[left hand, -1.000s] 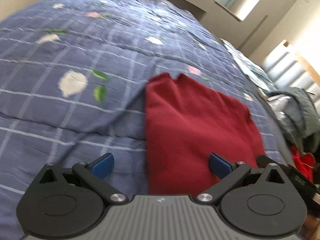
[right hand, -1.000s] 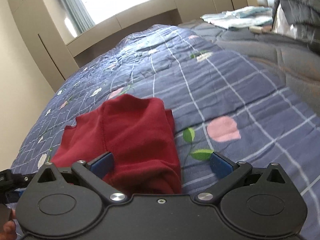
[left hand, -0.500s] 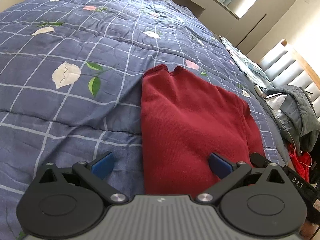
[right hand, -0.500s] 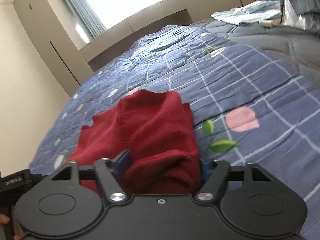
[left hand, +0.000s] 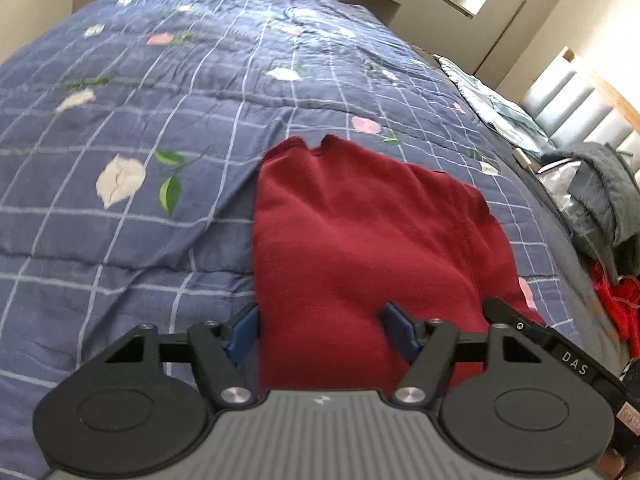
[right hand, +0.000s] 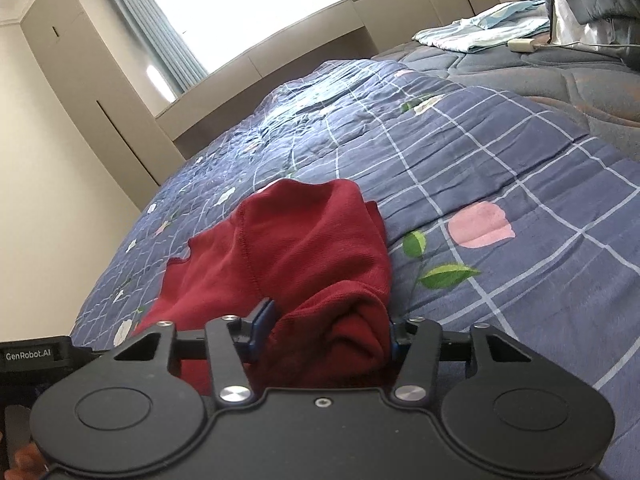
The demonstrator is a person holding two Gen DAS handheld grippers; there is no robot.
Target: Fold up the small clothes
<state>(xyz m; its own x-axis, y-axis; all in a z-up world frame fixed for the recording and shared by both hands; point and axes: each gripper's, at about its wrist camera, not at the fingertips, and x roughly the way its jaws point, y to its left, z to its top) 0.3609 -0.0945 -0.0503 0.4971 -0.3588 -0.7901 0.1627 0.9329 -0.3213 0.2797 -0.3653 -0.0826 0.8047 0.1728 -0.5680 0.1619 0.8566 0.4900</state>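
Observation:
A dark red knit garment (left hand: 360, 232) lies on the blue checked floral quilt (left hand: 160, 120). In the left wrist view my left gripper (left hand: 324, 332) has its blue pads on either side of the garment's near left edge, jaws partly closed around the cloth. In the right wrist view the same garment (right hand: 296, 256) is bunched at its near right end. My right gripper (right hand: 326, 328) is closed on that bunched fold, which rises slightly off the quilt.
A grey jacket (left hand: 600, 192) and red cloth (left hand: 612, 304) lie at the right bed edge. Folded light blue fabric (right hand: 480, 28) and a small white object (right hand: 524, 45) sit on the far mattress. Wardrobe and window stand beyond the bed.
Both grippers' jaws have narrowed from wide open onto the red garment's near edge. The right one closed first and has lifted the fold slightly; the left closed in the last half second.

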